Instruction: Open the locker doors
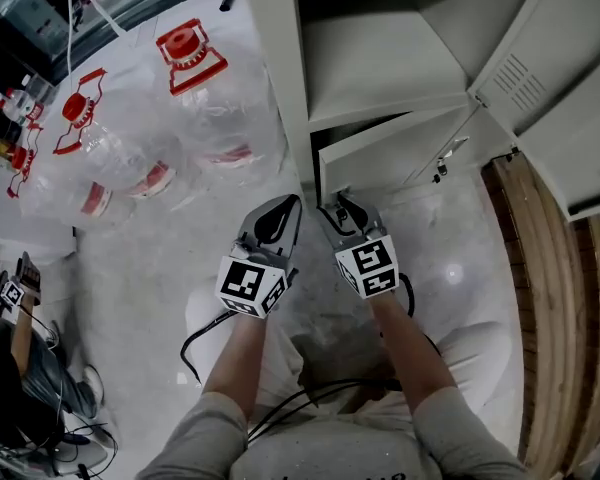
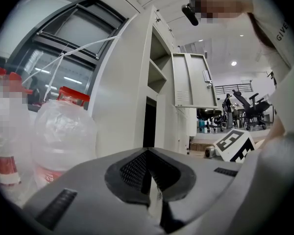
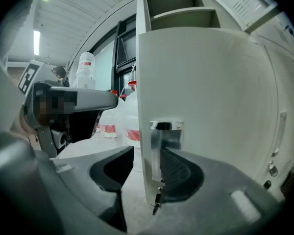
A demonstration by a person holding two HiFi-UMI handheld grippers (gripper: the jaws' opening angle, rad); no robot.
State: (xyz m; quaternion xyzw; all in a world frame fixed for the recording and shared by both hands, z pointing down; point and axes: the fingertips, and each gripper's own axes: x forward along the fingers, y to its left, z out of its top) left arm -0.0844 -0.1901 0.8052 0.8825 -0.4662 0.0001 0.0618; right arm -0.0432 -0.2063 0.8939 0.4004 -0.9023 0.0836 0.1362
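Locker point(image 1: 280, 78) stands on a pale floor point(image 1: 150, 278). Its upper compartment is open, with a bare shelf point(image 1: 380, 63) showing, and the upper doors point(image 1: 540, 58) are swung out to the right. The lower door point(image 3: 206, 97) is ajar, with a dark gap behind its free edge. The lower compartment's contents can't be made out.

Left of the locker, clear plastic jugs point(image 1: 195, 83) with red caps and handles stand on the floor, bunched together. Can't tell whether they hold water.

Right gripper point(image 1: 342, 211) is at the lower door's free edge, low on the door. Its jaws are apart and straddle the edge. The metal handle plate point(image 3: 165, 138) sits between them and a small key point(image 3: 157, 203) hangs just under it. The right-hand pad lies along the plate. The left-hand pad stands off the edge with floor showing in the gap, so nothing is clamped.

Left gripper point(image 1: 286, 211) is just beside the right one, in front of the locker's corner post and clear of the door. Its jaws are closed together with nothing in them.
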